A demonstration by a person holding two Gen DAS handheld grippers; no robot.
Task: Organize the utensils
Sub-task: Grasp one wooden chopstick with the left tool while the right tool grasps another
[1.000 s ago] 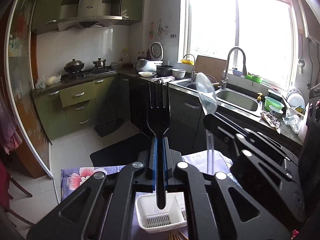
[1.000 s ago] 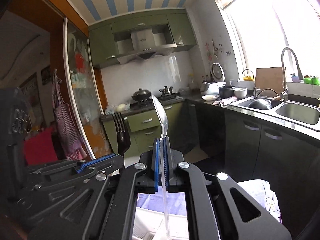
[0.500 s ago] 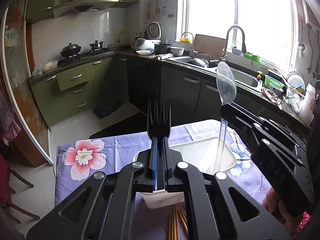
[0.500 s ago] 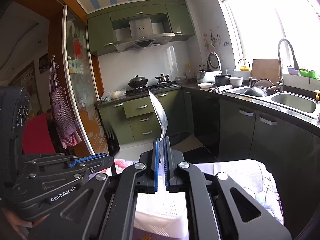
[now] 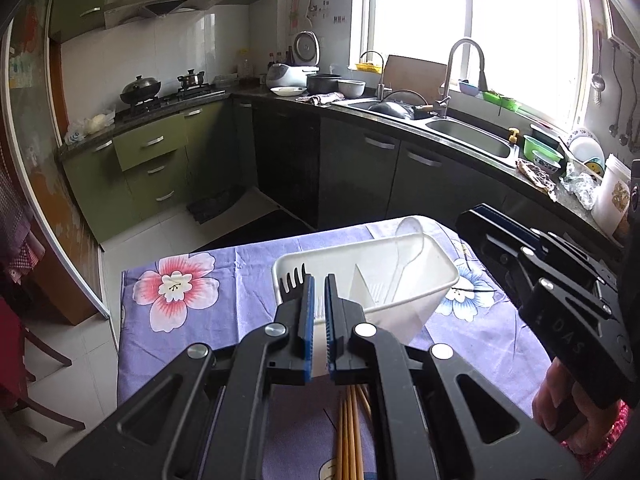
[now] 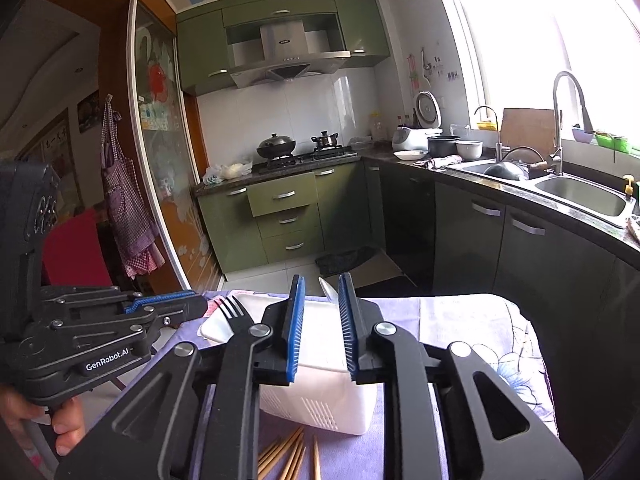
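The white plastic utensil caddy, rectangular with slotted lower walls and an inner divider, stood on the bench covered by a purple flower-print cloth. A black plastic fork stood tines-up at the caddy's left end, its handle hidden behind the left gripper; that gripper's blue-ribbed fingers showed a narrow gap with nothing visibly between them, and the fork lay just left of them. A clear plastic spoon leaned bowl-up in the right compartment, faint against the white wall. The right gripper hovered over the caddy, its fingers opening, apart, with only the spoon's tip visible beyond them, untouched. Light wooden chopsticks lay on the cloth near the caddy, partly covered by the gripper bodies.
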